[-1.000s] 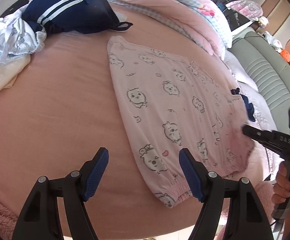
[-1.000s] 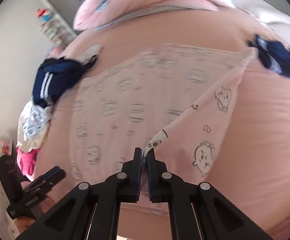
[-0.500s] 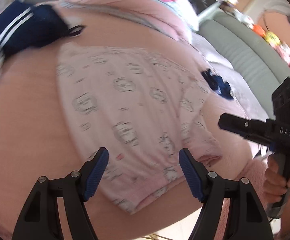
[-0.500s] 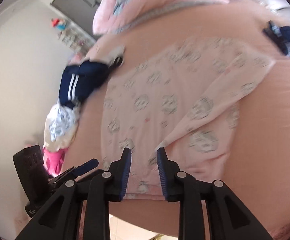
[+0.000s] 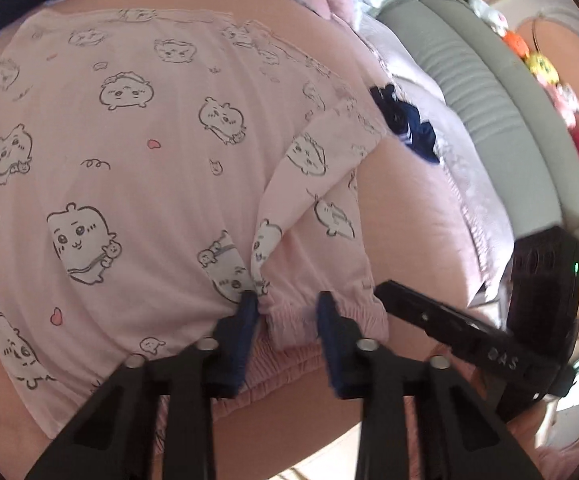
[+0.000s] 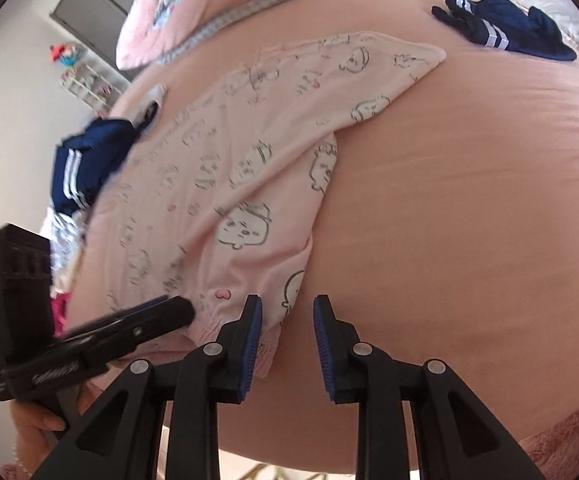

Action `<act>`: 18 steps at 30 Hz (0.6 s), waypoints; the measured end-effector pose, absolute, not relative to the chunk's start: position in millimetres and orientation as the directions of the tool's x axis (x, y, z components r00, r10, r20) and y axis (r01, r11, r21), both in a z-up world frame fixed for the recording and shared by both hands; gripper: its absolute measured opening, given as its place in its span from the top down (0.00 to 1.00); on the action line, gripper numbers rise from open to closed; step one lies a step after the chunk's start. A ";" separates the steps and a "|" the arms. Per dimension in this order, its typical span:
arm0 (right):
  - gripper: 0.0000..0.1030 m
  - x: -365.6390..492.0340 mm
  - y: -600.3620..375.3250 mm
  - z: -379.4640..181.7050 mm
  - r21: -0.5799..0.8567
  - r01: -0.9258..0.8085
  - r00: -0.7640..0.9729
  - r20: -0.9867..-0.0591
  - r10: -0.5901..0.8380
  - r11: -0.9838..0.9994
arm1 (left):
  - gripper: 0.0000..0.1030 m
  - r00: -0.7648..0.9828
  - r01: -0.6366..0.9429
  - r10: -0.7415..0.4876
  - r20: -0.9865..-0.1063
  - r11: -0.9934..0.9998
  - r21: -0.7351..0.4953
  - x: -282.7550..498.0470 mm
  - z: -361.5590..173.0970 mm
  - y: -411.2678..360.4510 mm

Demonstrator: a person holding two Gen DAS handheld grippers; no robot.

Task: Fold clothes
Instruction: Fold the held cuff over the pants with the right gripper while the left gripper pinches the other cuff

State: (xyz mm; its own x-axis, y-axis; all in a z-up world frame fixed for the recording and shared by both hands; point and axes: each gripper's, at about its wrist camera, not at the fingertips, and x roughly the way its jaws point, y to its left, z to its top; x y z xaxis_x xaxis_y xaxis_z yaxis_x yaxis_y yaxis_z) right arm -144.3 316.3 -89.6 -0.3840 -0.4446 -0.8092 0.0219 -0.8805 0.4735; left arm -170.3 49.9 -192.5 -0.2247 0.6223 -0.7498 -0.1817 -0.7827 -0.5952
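While the pale pink cotton pyjama trousers printed with cartoon animals [image 5: 137,168] lay spread flat on the salmon-pink bed sheet [image 6: 469,200], both tools had been brought to the near edge of the bed, at the gathered elastic waistband [image 5: 329,312]. One trouser leg was folded over the other, so the garment's long axis ran from the waistband away toward the pink quilt [image 6: 217,12] at the far edge.

The left gripper [image 5: 285,320] stood over the waistband with a bunch of the elastic between its blue pads; the jaws were closing, though a gap showed beside the right pad and no firm pinch could be confirmed. The right gripper [image 6: 287,328] was partly spread, its left pad against the outer corner of the waistband and its right pad over bare sheet; it gripped nothing.

Judgement: the left tool was the nearer to a hold, being centred on the band. The right would need to shift toward the cloth before closing. The fold would probably carry the waistband along the long axis toward the cuffs. A navy striped garment [image 6: 505,32] lay well apart near the far right corner.
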 end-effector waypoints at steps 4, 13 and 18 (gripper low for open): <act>0.74 -131.2 301.9 -71.8 0.402 0.164 -0.391 -0.812 -0.434 -0.901 | 0.89 -0.241 -0.154 0.670 -0.702 -0.741 -0.654 -175.9 -181.5 43.9; 0.63 -116.4 270.0 -83.1 0.336 0.219 -0.374 -0.838 -0.397 -0.916 | 0.76 -0.178 -0.133 0.591 -0.787 -0.807 -0.576 -180.2 -201.0 55.6; 0.63 -117.3 265.2 -85.2 0.321 0.216 -0.377 -0.844 -0.382 -0.922 | 0.57 -0.174 -0.151 0.606 -0.776 -0.795 -0.587 -181.6 -202.2 62.5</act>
State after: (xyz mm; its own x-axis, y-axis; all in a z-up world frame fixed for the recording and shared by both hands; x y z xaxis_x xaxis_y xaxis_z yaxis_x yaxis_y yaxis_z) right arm -117.3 265.2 -85.2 -0.3766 -0.3818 -0.8440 0.2156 -0.9222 0.3210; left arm -181.6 62.5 -202.2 -0.1737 0.6060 -0.7763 -0.1506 -0.7953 -0.5872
